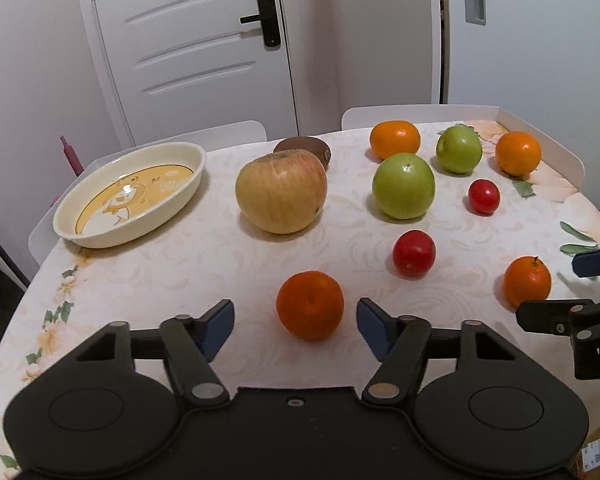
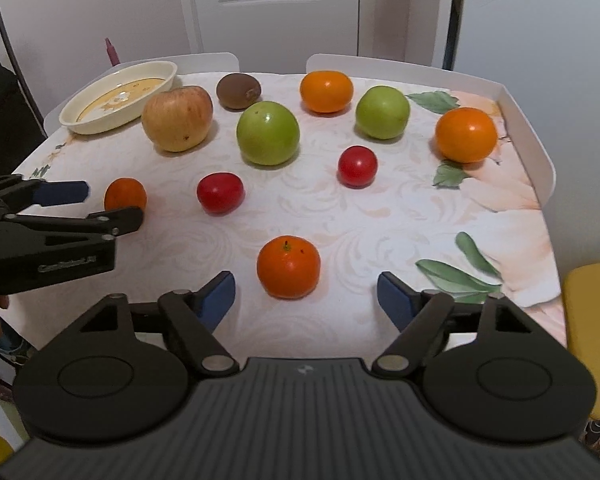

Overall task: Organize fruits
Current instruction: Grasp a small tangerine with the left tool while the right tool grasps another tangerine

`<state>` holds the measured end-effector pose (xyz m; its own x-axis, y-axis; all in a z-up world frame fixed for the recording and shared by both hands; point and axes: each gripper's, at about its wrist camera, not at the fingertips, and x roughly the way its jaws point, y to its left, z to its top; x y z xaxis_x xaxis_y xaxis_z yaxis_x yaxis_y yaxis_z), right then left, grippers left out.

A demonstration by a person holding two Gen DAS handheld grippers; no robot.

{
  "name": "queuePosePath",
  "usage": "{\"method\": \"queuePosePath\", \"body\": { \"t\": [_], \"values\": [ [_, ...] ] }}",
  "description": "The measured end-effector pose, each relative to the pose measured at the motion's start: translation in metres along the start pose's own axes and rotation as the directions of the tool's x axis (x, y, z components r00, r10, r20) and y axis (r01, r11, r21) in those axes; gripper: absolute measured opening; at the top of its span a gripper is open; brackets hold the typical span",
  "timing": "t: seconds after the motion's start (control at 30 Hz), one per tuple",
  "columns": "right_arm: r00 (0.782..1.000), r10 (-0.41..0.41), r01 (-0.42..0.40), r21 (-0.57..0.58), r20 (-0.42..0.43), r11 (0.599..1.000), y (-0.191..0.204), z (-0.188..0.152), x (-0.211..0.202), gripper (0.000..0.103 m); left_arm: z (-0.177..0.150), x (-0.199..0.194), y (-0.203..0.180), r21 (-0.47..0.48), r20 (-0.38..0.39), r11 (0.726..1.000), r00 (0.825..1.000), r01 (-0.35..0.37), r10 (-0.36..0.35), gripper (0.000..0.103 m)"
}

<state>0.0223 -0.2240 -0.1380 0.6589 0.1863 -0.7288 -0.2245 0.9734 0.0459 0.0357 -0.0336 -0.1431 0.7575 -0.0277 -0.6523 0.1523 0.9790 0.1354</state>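
1. The left gripper (image 1: 296, 322) is sitting at the bottom centre of the left wrist view; its blue-padded fingers (image 1: 216, 326) are standing released on either side of a dark orange mandarin (image 1: 310, 305), with a gap showing on both sides and no pad pressing on it.
2. The right gripper (image 2: 306, 300) is sitting at the bottom centre of the right wrist view; its fingers (image 2: 396, 300) are standing wide and released around another mandarin with a stem (image 2: 288, 267), apart from it on both sides.
3. The remaining fruits are lying spread across the floral tabletop (image 2: 340, 216); two red tomatoes (image 2: 220, 193) (image 2: 357, 166) are sitting mid-frame; two green apples (image 2: 267, 133) (image 2: 382, 112), a yellow-red apple (image 2: 177, 118), a kiwi (image 2: 238, 91) and two more oranges (image 2: 326, 91) (image 2: 465, 134) are lying further up.
4. A cream oval dish (image 2: 100, 120) is resting in the upper left, just beside the yellow-red apple, with nothing in it.
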Motion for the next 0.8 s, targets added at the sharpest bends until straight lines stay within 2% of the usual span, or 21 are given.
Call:
{"method": "queuePosePath", "body": {
  "t": [0.07,0.2,0.33,0.7,0.8],
  "values": [
    [1.0,0.002,-0.002,-0.002,-0.003,1.0,0.0,0.0,0.004,0.084,0.0,0.004,-0.003,0.003,-0.009,1.0,1.0,-0.003,0.003,0.061],
    [1.0,0.013,-0.013,0.008,-0.004,1.0,-0.001,0.001,0.007,0.081,0.0,0.009,-0.006,0.002,-0.016,1.0,1.0,-0.003,0.003,0.055],
    [1.0,0.018,-0.018,0.012,-0.004,1.0,-0.001,0.002,0.009,0.078,0.001,0.011,-0.008,-0.001,-0.019,1.0,1.0,-0.005,0.005,0.043],
    [1.0,0.015,-0.015,0.002,-0.007,1.0,0.003,0.006,0.015,0.065,0.001,0.01,-0.008,0.007,-0.023,1.0,1.0,-0.008,0.008,0.042],
    [1.0,0.016,-0.016,-0.004,-0.009,1.0,0.005,0.007,0.015,0.057,-0.001,0.009,-0.007,0.01,-0.024,1.0,1.0,-0.012,0.012,0.042]
  ]
}}
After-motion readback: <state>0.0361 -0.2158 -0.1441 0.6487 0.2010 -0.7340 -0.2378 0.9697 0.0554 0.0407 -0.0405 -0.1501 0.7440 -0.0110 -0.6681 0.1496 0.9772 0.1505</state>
